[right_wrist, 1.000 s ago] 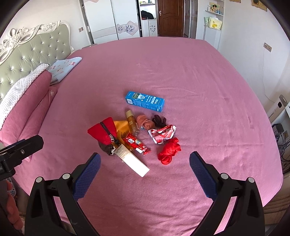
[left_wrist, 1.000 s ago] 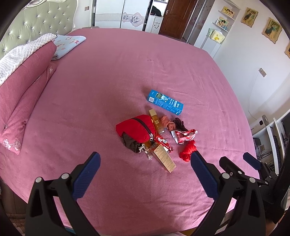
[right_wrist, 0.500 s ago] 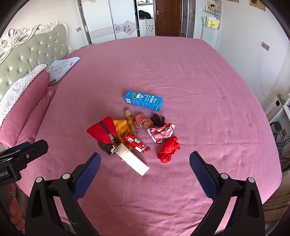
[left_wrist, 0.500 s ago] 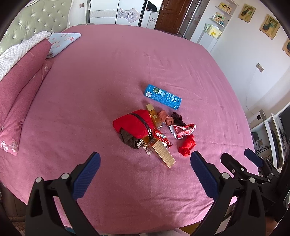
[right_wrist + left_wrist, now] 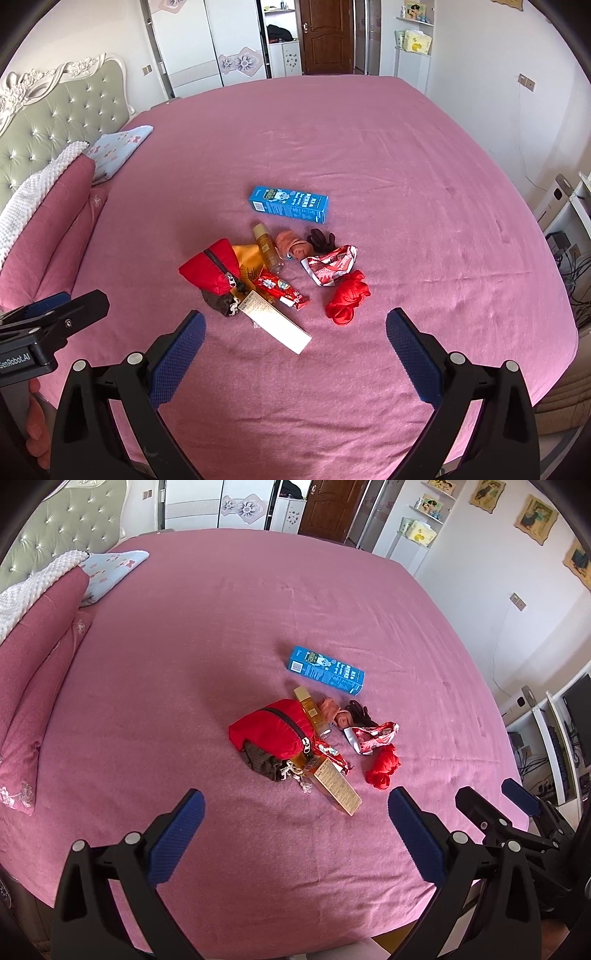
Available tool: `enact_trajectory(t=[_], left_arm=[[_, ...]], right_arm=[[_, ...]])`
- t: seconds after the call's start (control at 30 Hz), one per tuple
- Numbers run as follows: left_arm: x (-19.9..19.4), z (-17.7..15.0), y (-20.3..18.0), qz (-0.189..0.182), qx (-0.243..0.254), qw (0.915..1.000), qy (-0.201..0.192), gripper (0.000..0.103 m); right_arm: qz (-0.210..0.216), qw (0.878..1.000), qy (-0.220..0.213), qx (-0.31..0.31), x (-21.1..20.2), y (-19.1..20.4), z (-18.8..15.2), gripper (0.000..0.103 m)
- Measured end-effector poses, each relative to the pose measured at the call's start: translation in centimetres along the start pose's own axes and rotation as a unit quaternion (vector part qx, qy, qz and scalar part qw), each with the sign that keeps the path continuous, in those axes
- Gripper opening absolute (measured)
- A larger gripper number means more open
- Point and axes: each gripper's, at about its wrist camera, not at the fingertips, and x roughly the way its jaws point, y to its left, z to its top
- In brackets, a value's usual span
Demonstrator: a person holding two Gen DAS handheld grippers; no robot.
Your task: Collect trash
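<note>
I read the scene from the left side across. On the far left sit the pillows [image 5: 55, 206] against the headboard [image 5: 59, 114], well apart from anything I need. My left gripper [image 5: 295, 834] hangs over the near edge of the pink bed [image 5: 184, 664] with its jaws spread wide and nothing between them.

The pile lies near the middle of the bed. Leftmost is a red zip pouch [image 5: 210, 267] with a dark brown cloth [image 5: 219, 301] tucked at its near end and something yellow [image 5: 249, 258] under its right side. A long pale box [image 5: 275, 321] lies at an angle in front, touching a red snack wrapper [image 5: 280, 290]. Behind those is an amber bottle [image 5: 267, 247], then a pinkish sock [image 5: 291, 243] and a dark bundle [image 5: 323, 238]. A crumpled red-and-white wrapper [image 5: 330, 266] sits just beside a wad of red ribbon [image 5: 347, 299]. The blue carton [image 5: 290, 205] lies alone behind the heap.

My right gripper [image 5: 295, 354] is likewise wide open and empty, hovering short of the pile.

I judge this as the approach: nothing has been picked up. No bin shows in either view, so I cannot tell where the trash goes. The next move, as I see it, calls for choosing one clear piece of rubbish, the crumpled wrapper or the pale box, lowering over it, and closing without catching the bedsheet or the pouch.
</note>
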Motion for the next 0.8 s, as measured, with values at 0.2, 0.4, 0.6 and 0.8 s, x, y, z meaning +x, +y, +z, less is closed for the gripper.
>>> enact_trajectory(t=[0.2, 0.4, 0.6, 0.8], left_arm=[[-0.1, 0.0, -0.5, -0.004, 0.013, 0.9999, -0.006, 0.099], [0.6, -0.1, -0.6, -0.004, 0.000, 1.0000, 0.002, 0.099], [1.2, 0.3, -0.9, 0.003, -0.017, 0.9998, 0.007, 0.099], [2.3, 0.9, -1.7, 0.008, -0.028, 0.9994, 0.017, 0.099]], right_arm=[[-0.011, 1.000, -0.006, 0.004, -0.2, -0.1, -0.1, 0.095], [-0.012, 1.000, -0.001, 0.002, -0.1, -0.9, -0.3, 0.095], [-0.004, 1.000, 0.006, -0.002, 0.7, -2.0, 0.0, 0.095], [0.006, 1.000, 0.018, -0.008, 1.8, -2.8, 0.4, 0.095]])
